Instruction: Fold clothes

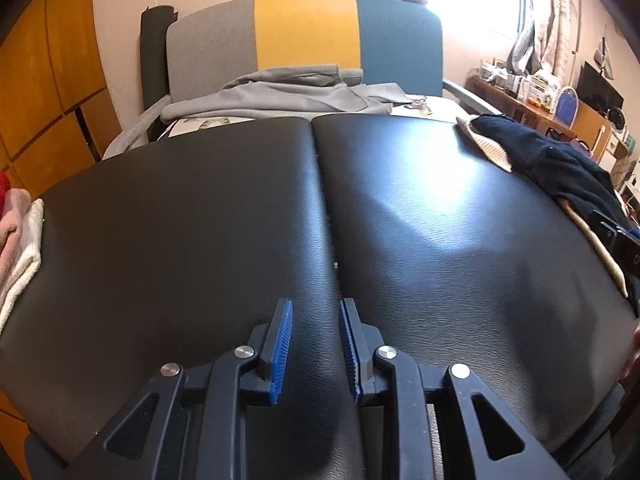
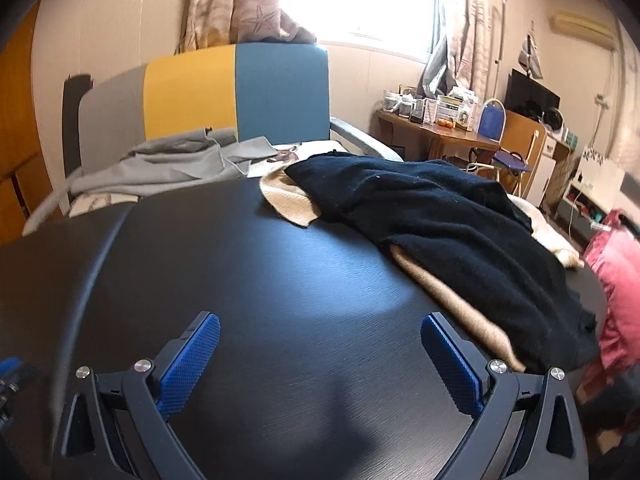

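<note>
Hovering: left gripper (image 1: 315,312) above the bare middle of the black padded table (image 1: 200,220), right over its centre seam (image 1: 320,184)
Left jaws: narrow, blue pads (image 1: 280,352) a small gap apart, nothing between them
Right gripper (image 2: 320,332): over bare table surface (image 2: 260,264), near the front edge
Right jaws: wide apart, empty
Dark navy garment (image 2: 440,220): crumpled along the table's right edge, reaching toward the far right corner
Tan garment (image 2: 288,200): under the navy one, poking out at its far end and along its near side
Pink cloth (image 2: 620,280): beside the right edge, past the navy garment
Folded pale cloths (image 1: 20,240): at the table's left edge
Grey garment (image 1: 280,96): on the grey, yellow and blue chair (image 1: 304,28) beyond the far edge
</note>
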